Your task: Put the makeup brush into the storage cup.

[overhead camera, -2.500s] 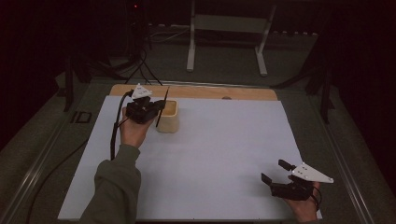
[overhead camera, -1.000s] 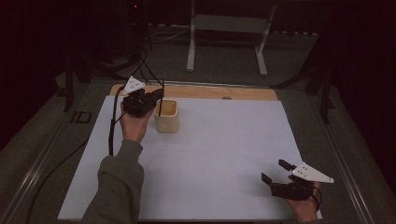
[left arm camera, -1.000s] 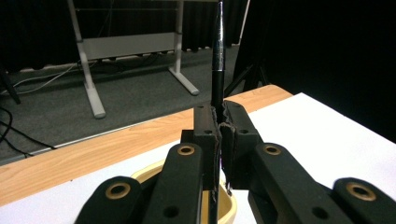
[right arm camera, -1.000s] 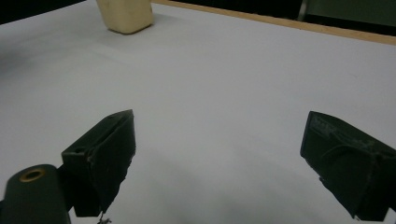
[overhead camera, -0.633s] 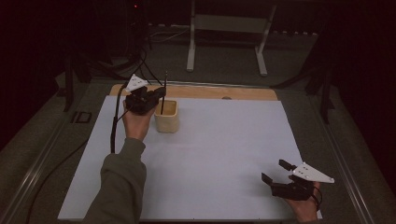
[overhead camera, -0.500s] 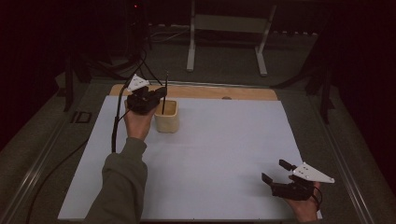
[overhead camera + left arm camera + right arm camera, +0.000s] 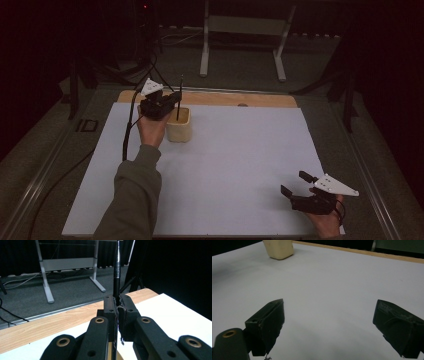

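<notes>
Left gripper view, left gripper fingers clamping black pen, high view, right gripper spread.

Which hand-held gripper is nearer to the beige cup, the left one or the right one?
The left. The left hand-held gripper hangs at the beige cup, clamping a thin black rod above its opening. The right hand-held gripper sits open, far off at the near right corner.

The white sheet is bare and wide in the middle. Far left, a cream cup stands in the way.
</notes>
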A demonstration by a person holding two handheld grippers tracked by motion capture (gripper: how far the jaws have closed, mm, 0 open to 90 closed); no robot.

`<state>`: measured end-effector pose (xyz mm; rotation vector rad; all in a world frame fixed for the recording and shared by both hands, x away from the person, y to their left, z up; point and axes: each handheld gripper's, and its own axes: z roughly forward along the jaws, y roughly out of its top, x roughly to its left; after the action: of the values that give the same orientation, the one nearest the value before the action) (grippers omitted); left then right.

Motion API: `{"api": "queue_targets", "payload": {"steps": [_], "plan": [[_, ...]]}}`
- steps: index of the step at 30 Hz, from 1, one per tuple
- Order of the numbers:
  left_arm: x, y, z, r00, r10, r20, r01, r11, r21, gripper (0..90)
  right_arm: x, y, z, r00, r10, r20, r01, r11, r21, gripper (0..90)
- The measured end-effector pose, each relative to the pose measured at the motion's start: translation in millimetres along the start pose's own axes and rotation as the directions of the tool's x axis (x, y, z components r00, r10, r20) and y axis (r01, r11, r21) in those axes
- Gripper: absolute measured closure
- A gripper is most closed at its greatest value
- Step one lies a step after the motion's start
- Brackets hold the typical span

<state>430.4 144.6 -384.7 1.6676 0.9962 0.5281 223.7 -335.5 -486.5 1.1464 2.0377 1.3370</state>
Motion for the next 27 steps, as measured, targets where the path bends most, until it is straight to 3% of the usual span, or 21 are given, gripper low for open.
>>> {"api": "queue_targets", "payload": {"steps": [27], "plan": [[9.3, -1.0, 10.6, 0.9998, -0.005, -0.018, 0.005, 1.0, 0.004, 86.5, -1.1, -0.3, -0.2, 1.0, 0.003, 0.0, -0.003, 1.0, -0.001, 10.3]]}}
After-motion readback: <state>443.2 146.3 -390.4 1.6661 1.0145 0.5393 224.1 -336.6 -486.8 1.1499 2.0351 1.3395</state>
